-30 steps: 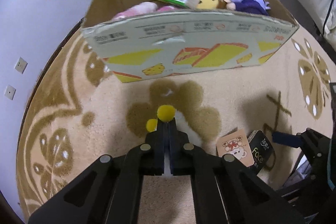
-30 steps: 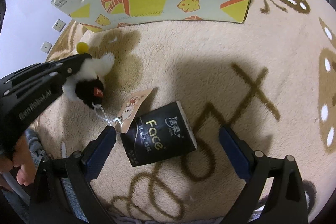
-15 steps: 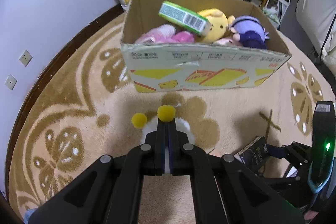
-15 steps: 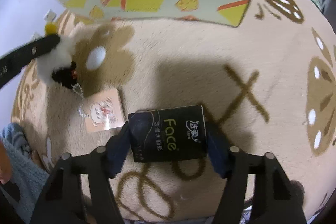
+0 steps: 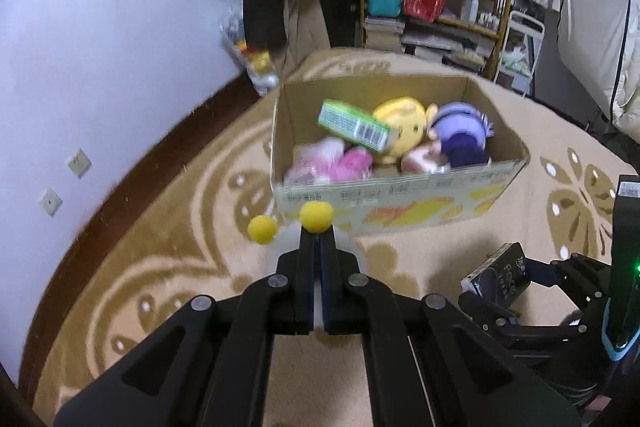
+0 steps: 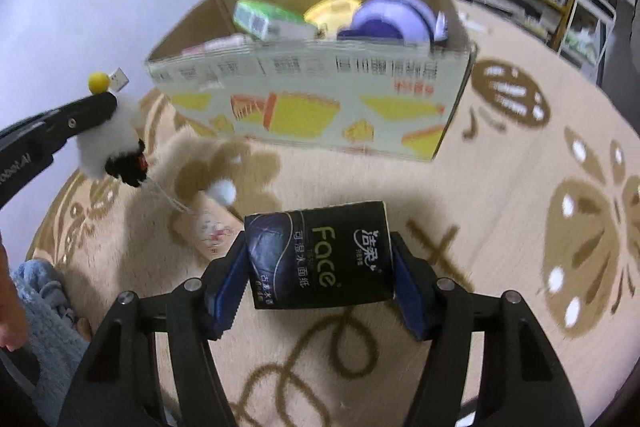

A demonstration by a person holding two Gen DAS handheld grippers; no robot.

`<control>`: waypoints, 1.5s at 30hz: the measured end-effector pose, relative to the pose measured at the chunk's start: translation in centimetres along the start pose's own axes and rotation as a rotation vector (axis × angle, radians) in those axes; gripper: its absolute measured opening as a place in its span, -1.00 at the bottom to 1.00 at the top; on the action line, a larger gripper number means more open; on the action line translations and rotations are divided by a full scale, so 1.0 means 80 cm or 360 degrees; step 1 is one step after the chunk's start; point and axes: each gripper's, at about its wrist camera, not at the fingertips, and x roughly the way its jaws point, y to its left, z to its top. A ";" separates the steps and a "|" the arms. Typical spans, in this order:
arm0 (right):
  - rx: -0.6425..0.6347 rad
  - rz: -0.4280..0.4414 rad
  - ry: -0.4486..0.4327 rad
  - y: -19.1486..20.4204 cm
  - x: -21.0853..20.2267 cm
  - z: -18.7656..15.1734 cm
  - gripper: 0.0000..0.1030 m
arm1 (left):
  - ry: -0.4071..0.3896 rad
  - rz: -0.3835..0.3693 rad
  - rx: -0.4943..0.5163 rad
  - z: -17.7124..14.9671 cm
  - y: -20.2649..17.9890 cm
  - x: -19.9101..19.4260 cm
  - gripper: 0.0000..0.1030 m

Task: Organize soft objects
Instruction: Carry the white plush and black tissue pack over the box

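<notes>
**Both grippers loaded, box straight ahead**

Starting on the left: the left gripper (image 5: 316,239) is tilted down toward the rug (image 5: 192,267), its fingers pressed together on a small white plush toy (image 6: 105,143). From the right wrist view you can see the toy hanging off the rug, white fluff with a black patch underneath and yellow pom-poms (image 5: 316,216) poking out past the fingertips. A thin chain runs from it down to a cardboard tag (image 6: 208,231), which looks blurred; can't tell if the tag touches the rug.

Moving right, the right gripper (image 6: 320,267) points steeply down too, its blue pads (image 6: 230,287) clamping a black tissue pack (image 6: 320,255) by its two short ends. The pack sits level between the fingers, above the rug.

Beyond both grippers stands the open cardboard box (image 5: 400,199), holding a green packet (image 5: 352,125), a yellow plush (image 5: 404,119), a purple plush (image 5: 464,131) and pink soft things (image 5: 332,163). A blue fuzzy sleeve (image 6: 44,307) shows at the far left of the right wrist view.
</notes>
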 end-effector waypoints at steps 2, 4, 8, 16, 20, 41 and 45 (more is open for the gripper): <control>-0.0021 -0.0008 -0.0035 0.000 -0.007 0.009 0.34 | -0.0029 0.0007 -0.0006 0.007 0.001 -0.004 -0.97; -0.0039 -0.0014 -0.0069 -0.004 -0.014 0.017 0.34 | -0.0048 -0.0001 -0.0021 0.017 0.005 -0.008 -0.97; -0.0025 -0.0014 -0.0154 -0.001 -0.024 0.030 0.35 | -0.0115 0.0010 -0.0036 0.034 0.012 -0.017 -0.97; -0.0046 -0.0010 -0.0265 0.004 -0.043 0.057 0.34 | -0.0251 0.0055 -0.0019 0.072 0.016 -0.034 -0.97; -0.0061 -0.0008 -0.0306 0.005 -0.051 0.074 0.35 | -0.0287 0.0038 -0.0009 0.091 0.014 -0.038 -0.97; -0.0087 0.0015 -0.0514 -0.014 -0.060 0.174 0.35 | -0.0487 0.0087 0.0054 0.157 -0.005 -0.007 -0.96; -0.0094 0.0025 -0.0514 -0.016 -0.052 0.178 0.35 | -0.0450 0.0023 0.0008 0.156 0.002 0.013 -0.96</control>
